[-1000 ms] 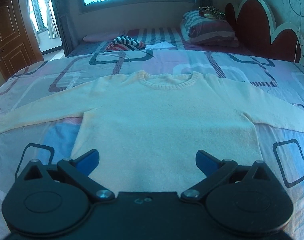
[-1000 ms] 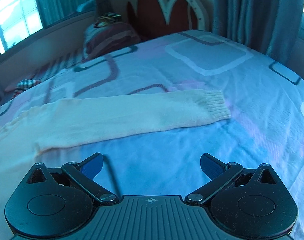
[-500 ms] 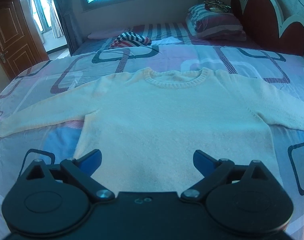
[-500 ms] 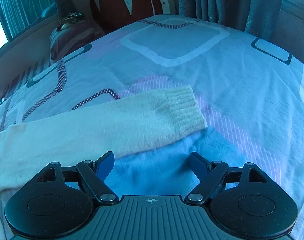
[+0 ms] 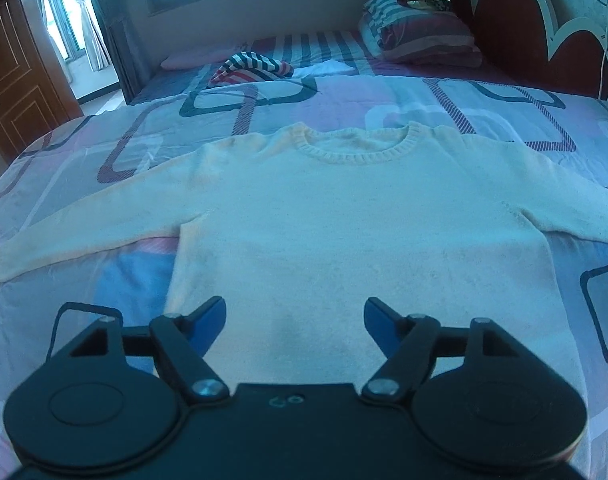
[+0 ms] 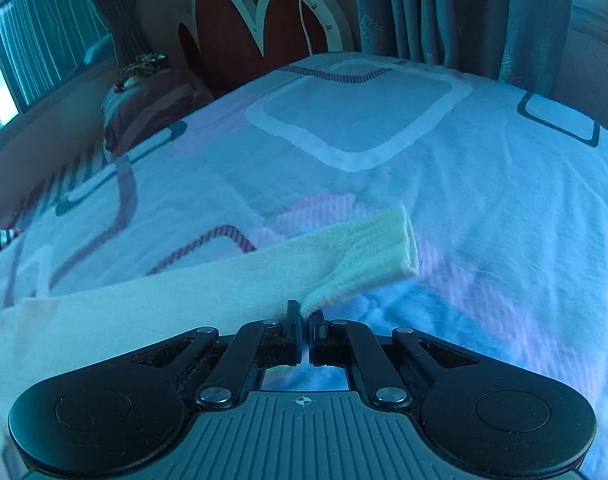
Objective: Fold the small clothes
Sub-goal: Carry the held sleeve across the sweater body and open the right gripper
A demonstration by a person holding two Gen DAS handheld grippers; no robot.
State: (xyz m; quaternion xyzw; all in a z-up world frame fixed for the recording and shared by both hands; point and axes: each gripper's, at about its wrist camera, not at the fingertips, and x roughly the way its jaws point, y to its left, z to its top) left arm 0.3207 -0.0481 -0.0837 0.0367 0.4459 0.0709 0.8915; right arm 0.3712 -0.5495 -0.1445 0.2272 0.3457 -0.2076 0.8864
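A cream knit sweater (image 5: 343, 220) lies flat on the bed, front up, collar away from me, both sleeves spread out. My left gripper (image 5: 295, 322) is open and empty, hovering over the sweater's lower hem. In the right wrist view the right sleeve (image 6: 208, 284) runs to its ribbed cuff (image 6: 367, 248). My right gripper (image 6: 305, 316) is shut on the near edge of that cuff, which is pinched up between the fingers.
The bed has a patterned sheet (image 6: 483, 184). A striped garment (image 5: 250, 66) and stacked pillows (image 5: 419, 36) lie at the far side near the red headboard (image 5: 503, 20). A wooden door (image 5: 12, 72) stands at the left. Curtains (image 6: 463, 12) hang beyond the bed.
My right gripper moved forward to the sleeve cuff and closed on its edge. My left gripper crept forward over the hem and stayed open.
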